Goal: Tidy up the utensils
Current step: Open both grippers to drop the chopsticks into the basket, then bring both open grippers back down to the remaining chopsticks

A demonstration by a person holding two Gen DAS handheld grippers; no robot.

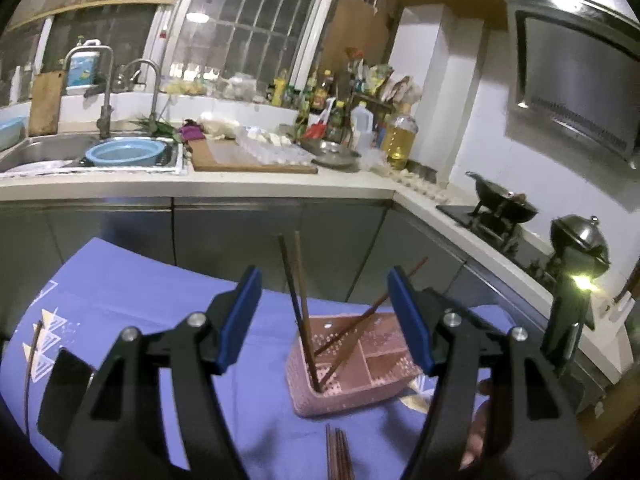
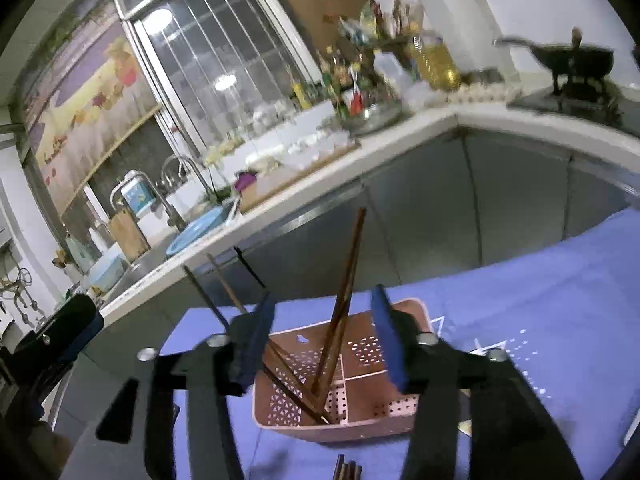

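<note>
Pink basket [image 2: 336,416] of chopsticks [image 2: 340,312] sits between both open, empty claws [image 1: 328,320] [image 2: 324,336] on blue cloth [image 1: 132,292].

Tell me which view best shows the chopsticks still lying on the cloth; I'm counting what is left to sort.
The left wrist view: the loose chopsticks lie sharp at the bottom edge, several side by side below the pink basket. The right wrist view shows only their blurred tips, cut off by the frame. Neither gives a sure count.
</note>
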